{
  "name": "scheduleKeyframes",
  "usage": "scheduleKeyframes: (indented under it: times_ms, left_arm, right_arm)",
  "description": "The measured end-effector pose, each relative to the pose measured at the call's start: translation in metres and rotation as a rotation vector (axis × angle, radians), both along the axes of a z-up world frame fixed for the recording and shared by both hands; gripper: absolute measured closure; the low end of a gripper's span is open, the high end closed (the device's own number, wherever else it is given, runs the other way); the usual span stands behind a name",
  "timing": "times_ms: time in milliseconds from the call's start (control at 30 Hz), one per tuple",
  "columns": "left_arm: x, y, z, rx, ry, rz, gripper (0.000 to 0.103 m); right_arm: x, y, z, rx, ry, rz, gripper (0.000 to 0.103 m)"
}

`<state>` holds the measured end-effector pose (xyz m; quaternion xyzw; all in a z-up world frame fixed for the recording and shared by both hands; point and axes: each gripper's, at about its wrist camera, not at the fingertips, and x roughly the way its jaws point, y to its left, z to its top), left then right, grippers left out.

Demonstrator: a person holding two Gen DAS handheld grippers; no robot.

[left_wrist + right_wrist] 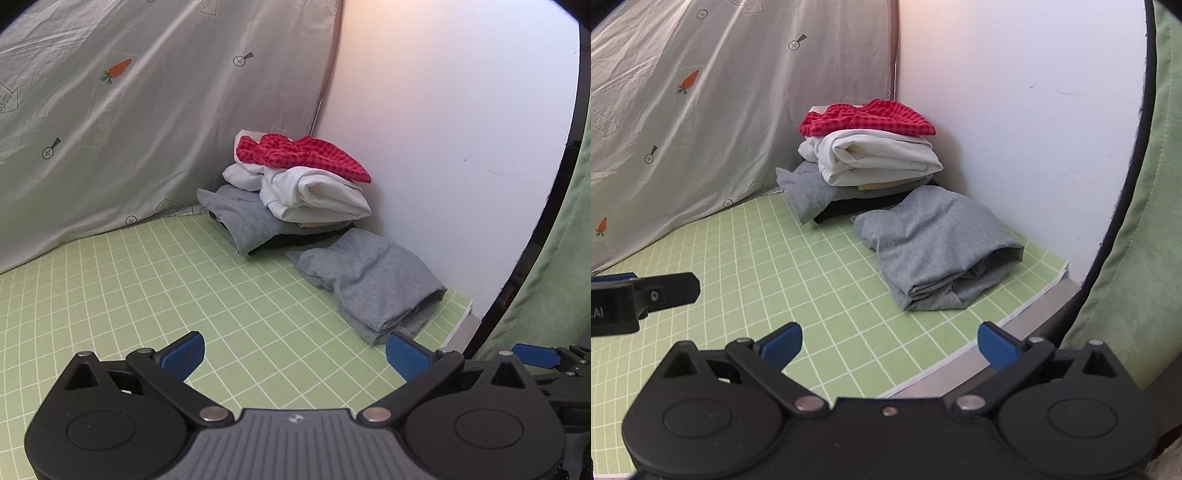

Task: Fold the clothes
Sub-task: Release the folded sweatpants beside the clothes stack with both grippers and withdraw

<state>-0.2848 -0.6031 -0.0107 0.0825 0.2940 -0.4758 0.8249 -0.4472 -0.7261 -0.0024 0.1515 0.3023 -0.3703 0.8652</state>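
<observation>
both the left gripper and right gripper hover spread wide and empty over the green tabletop, the folded grey garment beyond, likely needing stacking onto the pile.

Soft, even light is filling both views, glowing warmer on the wall up top. Fisheye curvature is bending edges; dark vignetting is clipping corners. Focus is staying sharp.

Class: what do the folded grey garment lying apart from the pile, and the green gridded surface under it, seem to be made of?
Folded grey garment: probably soft heathered jersey knit, matte; speckled, limp rounded folds.
Green gridded surface: apparently a thin smooth mat or sheet; flat, printed white lines, thin edge showing.
</observation>
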Motion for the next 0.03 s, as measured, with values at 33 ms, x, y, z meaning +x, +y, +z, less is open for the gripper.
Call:
scheduleKeyframes:
  times_ms: [33]
  left_arm:
    - [-0.0009, 0.0006, 0.0008, -0.002, -0.006, -0.002, 0.0]
  right_arm:
    - [-0.0006, 0.0015, 0.0007, -0.004, -0.002, -0.001, 0.001]
